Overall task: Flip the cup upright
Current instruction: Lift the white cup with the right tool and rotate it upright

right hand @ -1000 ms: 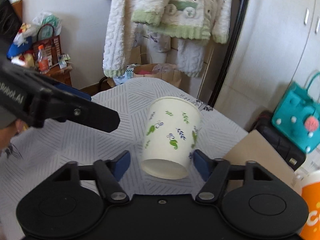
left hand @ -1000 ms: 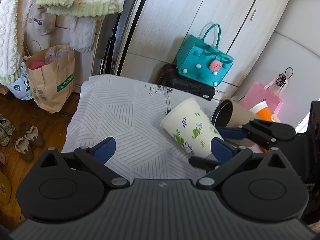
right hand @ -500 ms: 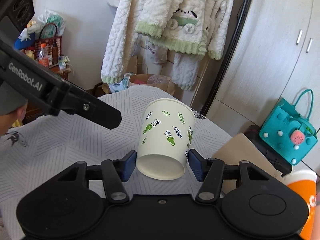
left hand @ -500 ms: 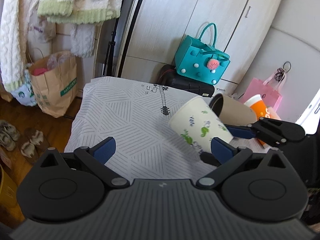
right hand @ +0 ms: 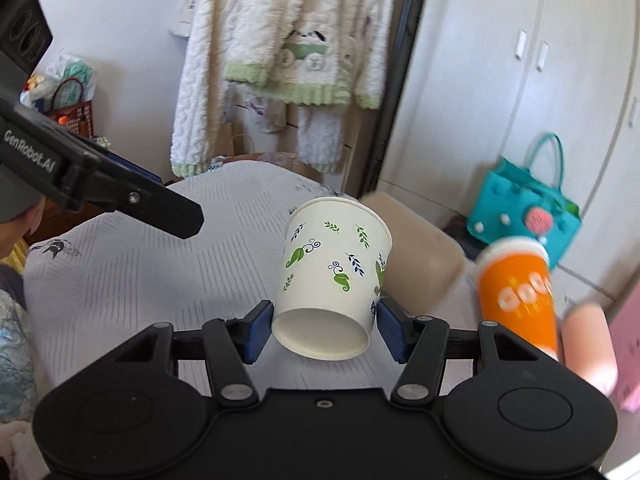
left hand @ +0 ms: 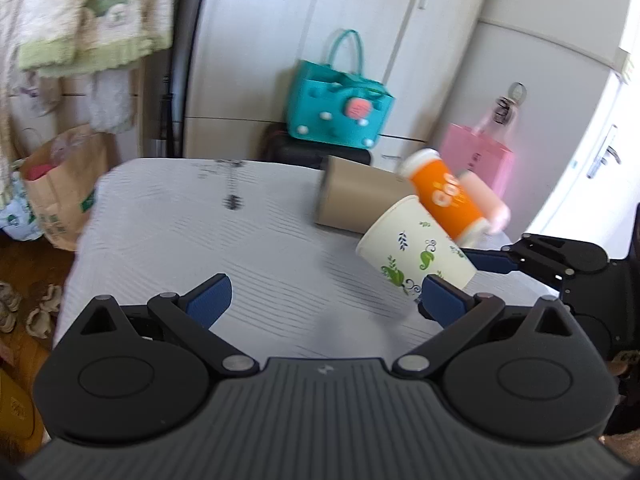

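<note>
A white paper cup with green and blue leaf prints (right hand: 332, 276) sits between the pads of my right gripper (right hand: 325, 327), which is shut on its lower part. The cup is off the table, tilted, base toward the camera and rim pointing away. In the left wrist view the same cup (left hand: 416, 248) hangs at the right, with my right gripper's fingers (left hand: 492, 260) around it. My left gripper (left hand: 324, 298) is open and empty over the white patterned tablecloth (left hand: 200, 232), left of the cup.
A tan cup (left hand: 360, 200) lies on its side on the table behind the held cup. An orange cup (right hand: 516, 292) and a peach-coloured cup (right hand: 588, 344) lie at the right. A teal bag (left hand: 340, 108), a pink bag (left hand: 480, 160) and cabinets stand beyond the table.
My right gripper has closed on the leaf-print cup and lifted it, turning to the right. The left wrist view has swung right, so the cup sits further right in it.
</note>
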The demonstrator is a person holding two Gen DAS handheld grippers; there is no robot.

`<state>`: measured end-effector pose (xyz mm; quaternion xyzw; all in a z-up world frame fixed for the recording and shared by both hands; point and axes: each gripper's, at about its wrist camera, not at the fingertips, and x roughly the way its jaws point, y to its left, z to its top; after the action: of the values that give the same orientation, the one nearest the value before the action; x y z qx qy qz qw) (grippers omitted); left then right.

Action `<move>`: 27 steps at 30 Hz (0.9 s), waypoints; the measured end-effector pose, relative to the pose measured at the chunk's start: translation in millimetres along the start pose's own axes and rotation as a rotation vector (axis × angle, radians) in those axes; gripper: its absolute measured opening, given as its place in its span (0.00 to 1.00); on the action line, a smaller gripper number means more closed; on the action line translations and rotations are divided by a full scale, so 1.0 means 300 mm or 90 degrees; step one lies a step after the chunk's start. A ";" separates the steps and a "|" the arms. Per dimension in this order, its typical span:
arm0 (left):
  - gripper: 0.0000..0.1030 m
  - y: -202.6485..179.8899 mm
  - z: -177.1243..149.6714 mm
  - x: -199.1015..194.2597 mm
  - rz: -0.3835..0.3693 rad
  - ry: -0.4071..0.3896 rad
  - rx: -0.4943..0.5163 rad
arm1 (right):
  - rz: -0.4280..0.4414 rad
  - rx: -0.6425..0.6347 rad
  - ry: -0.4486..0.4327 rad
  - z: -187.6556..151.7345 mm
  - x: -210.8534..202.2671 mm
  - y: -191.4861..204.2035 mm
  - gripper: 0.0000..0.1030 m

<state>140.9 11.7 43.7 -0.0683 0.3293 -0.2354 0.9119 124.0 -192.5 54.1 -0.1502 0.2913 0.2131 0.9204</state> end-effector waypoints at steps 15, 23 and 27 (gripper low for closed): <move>0.98 -0.144 -0.017 0.211 -0.160 0.139 -0.085 | 0.122 0.249 0.095 -0.161 0.004 -0.213 0.61; 0.98 -0.124 -0.022 0.328 -0.129 0.182 -0.147 | 0.204 0.268 0.112 -0.167 -0.008 -0.284 0.85; 0.98 -0.124 -0.015 0.340 -0.155 0.187 -0.164 | 0.228 0.239 0.124 -0.137 0.010 -0.301 0.86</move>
<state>192.2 -69.1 -7.4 -0.1880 0.4754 -0.3074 0.8026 150.0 -286.0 33.6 0.0568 0.4350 0.2990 0.8475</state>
